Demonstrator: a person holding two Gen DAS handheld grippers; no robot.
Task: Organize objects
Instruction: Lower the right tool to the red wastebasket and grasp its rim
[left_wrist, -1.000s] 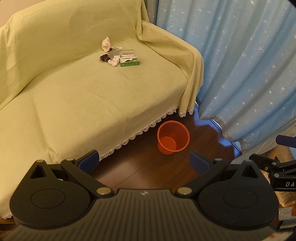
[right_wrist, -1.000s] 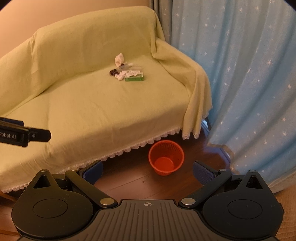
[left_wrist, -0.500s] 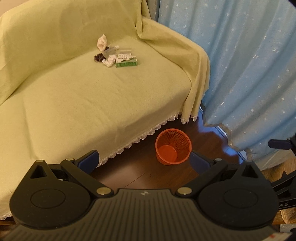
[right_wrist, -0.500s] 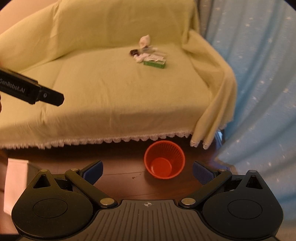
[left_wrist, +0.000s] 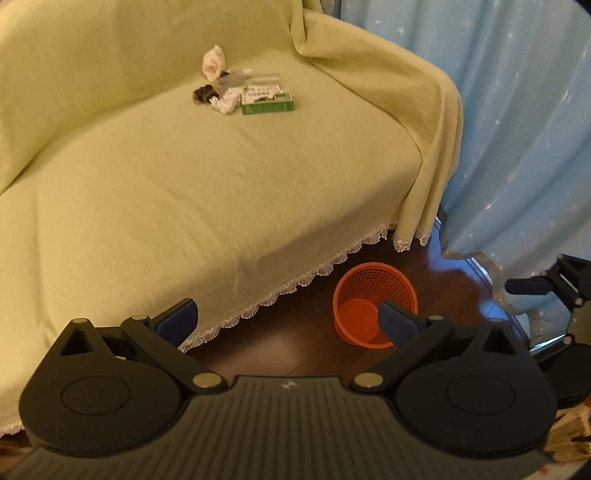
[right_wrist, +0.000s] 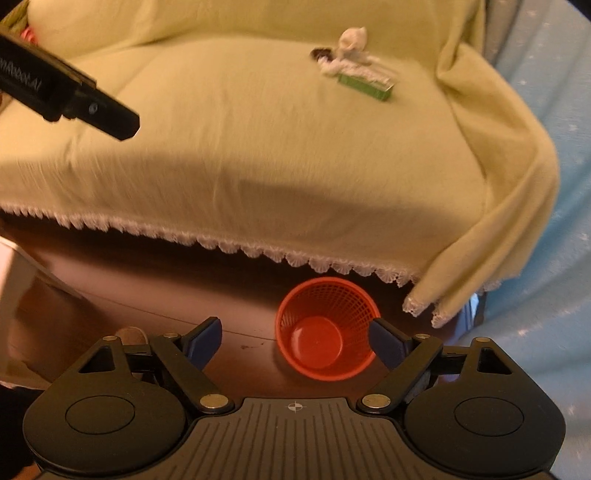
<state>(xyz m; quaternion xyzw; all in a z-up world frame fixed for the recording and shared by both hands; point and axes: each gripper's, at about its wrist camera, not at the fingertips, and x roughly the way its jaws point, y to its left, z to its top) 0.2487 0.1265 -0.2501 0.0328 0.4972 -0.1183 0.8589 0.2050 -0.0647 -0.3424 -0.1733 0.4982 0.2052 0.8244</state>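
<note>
A small heap lies at the back of the sofa seat: a green box (left_wrist: 266, 105), crumpled white paper (left_wrist: 213, 65), a dark scrap (left_wrist: 202, 94) and clear wrappers (left_wrist: 255, 78). The right wrist view shows the same green box (right_wrist: 365, 85) and white paper (right_wrist: 352, 40). An orange mesh bin (left_wrist: 373, 303) stands on the dark floor before the sofa. My left gripper (left_wrist: 288, 319) is open and holds nothing, well short of the heap. My right gripper (right_wrist: 295, 338) hangs above the bin (right_wrist: 327, 328), its jaws closing with nothing held between them.
A pale green cover (left_wrist: 184, 177) with a lace hem drapes the sofa. Blue star-patterned curtains (left_wrist: 517, 129) hang at the right. The left gripper's black body (right_wrist: 70, 96) crosses the upper left of the right wrist view. A white object (right_wrist: 14, 280) stands on the floor at left.
Both grippers have sunk and come closer to the sofa and bin. The right view has rolled, and the right jaws have narrowed slightly. The heap has not moved.
</note>
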